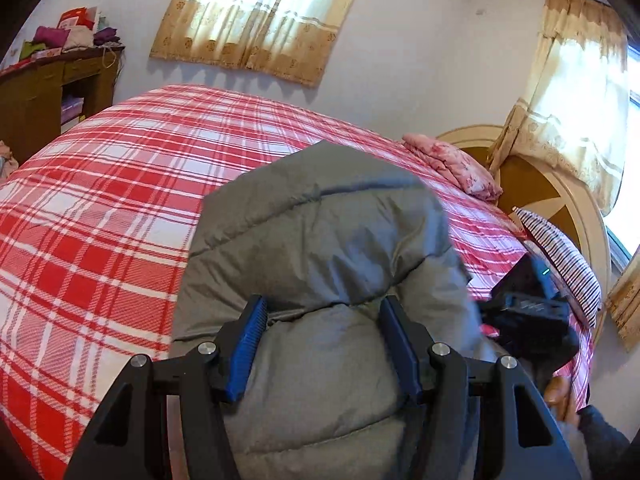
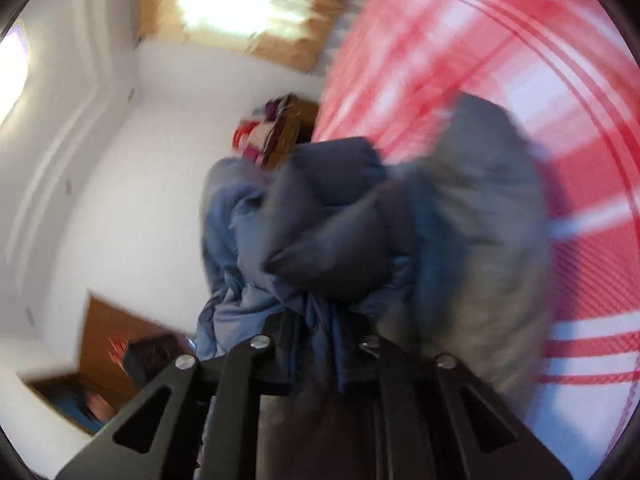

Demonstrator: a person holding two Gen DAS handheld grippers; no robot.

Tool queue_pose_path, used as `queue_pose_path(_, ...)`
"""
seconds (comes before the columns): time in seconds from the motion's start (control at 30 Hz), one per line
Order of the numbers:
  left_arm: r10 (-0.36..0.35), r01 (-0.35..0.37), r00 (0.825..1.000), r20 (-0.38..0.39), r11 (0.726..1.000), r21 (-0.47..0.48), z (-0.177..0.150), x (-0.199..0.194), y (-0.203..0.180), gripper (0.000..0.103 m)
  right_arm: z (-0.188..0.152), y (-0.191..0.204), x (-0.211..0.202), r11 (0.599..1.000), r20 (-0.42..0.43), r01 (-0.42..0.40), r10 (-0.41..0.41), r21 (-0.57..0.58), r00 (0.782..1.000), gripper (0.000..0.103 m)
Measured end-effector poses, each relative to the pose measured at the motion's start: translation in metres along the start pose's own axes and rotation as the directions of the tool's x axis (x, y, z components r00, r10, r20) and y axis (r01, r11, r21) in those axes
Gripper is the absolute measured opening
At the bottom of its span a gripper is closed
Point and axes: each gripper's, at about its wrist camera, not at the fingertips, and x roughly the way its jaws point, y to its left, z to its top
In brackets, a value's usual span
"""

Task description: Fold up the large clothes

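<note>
Between our left claw's point(image 1: 320, 344) spread blue-padded jaws: puffy grey quilted jacket point(image 1: 320, 232), long axis running ahead over red plaid bedspread point(image 1: 100, 200) | right claw point(image 2: 316, 344) clamps bunched jacket fabric, nearer.

Black left claw point(image 1: 324, 316) with 2 blue ribbed pads point(image 1: 248, 344), silver screws.

Home bedroom. Large bed point(image 1: 120, 200) under a red-and-white plaid cover, two pillows point(image 1: 456, 164) at an arched wooden headboard point(image 1: 532, 184). Beige patterned curtains point(image 1: 256, 16) over lit windows on two white walls. Brown wooden cabinet point(image 1: 48, 96) in the corner, folded clothes point(image 1: 76, 36) piled on top.
</note>
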Motion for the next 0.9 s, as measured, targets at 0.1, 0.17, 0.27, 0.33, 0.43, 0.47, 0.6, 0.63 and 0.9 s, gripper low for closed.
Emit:
queue_pose_path(0.1, -0.02, 0.021, 1.0, -0.013, 1.0, 0.02, -0.003, 0.012, -0.011, 0.06, -0.003, -0.018, -0.01, 1.0, -0.004, 0.017, -0.017, 0.011, 1.0, 0.008)
queue_pose_path(0.17, -0.006, 0.007, 1.0, -0.028, 0.998, 0.057, -0.008, 0.022, -0.021, 0.06, -0.003, -0.017, -0.013, 0.999, -0.009, 0.037, -0.037, -0.016, 0.999, 0.007)
queue_pose_path(0.27, 0.035, -0.03, 0.998, -0.047, 0.995, 0.092, -0.015, 0.036, -0.032, 0.06, -0.001, -0.014, -0.011, 0.995, -0.022, 0.093, -0.094, -0.044, 0.995, 0.007)
queue_pose_path(0.33, 0.072, -0.063, 0.995, -0.072, 0.99, 0.123, -0.02, 0.048, -0.038, 0.06, 0.0, -0.011, -0.014, 0.992, -0.017, 0.114, -0.115, -0.043, 0.993, 0.007)
queue_pose_path(0.43, 0.124, -0.106, 0.989, -0.078, 0.972, 0.209, -0.032, 0.056, -0.051, 0.06, -0.004, -0.002, -0.034, 0.984, 0.003, 0.164, -0.164, -0.066, 0.986, 0.009)
queue_pose_path(0.47, 0.135, -0.116, 0.988, -0.071, 0.966, 0.23, -0.036, 0.057, -0.055, 0.06, -0.006, 0.0, -0.04, 0.982, 0.006, 0.175, -0.175, -0.07, 0.985, 0.011)
queue_pose_path(0.6, 0.141, -0.125, 0.989, -0.048, 0.959, 0.255, -0.045, 0.058, -0.059, 0.06, -0.009, 0.02, -0.059, 0.935, 0.034, 0.323, -0.321, -0.144, 0.946, 0.033)
queue_pose_path(0.63, 0.14, -0.122, 0.989, -0.056, 0.961, 0.25, -0.043, 0.059, -0.057, 0.06, -0.011, 0.028, -0.059, 0.913, 0.043, 0.367, -0.366, -0.179, 0.93, 0.035)
queue_pose_path(0.9, 0.165, -0.141, 0.984, -0.068, 0.953, 0.266, -0.044, 0.06, -0.057, 0.06, -0.023, 0.094, -0.069, 0.686, 0.151, 0.631, -0.625, -0.361, 0.766, 0.044)
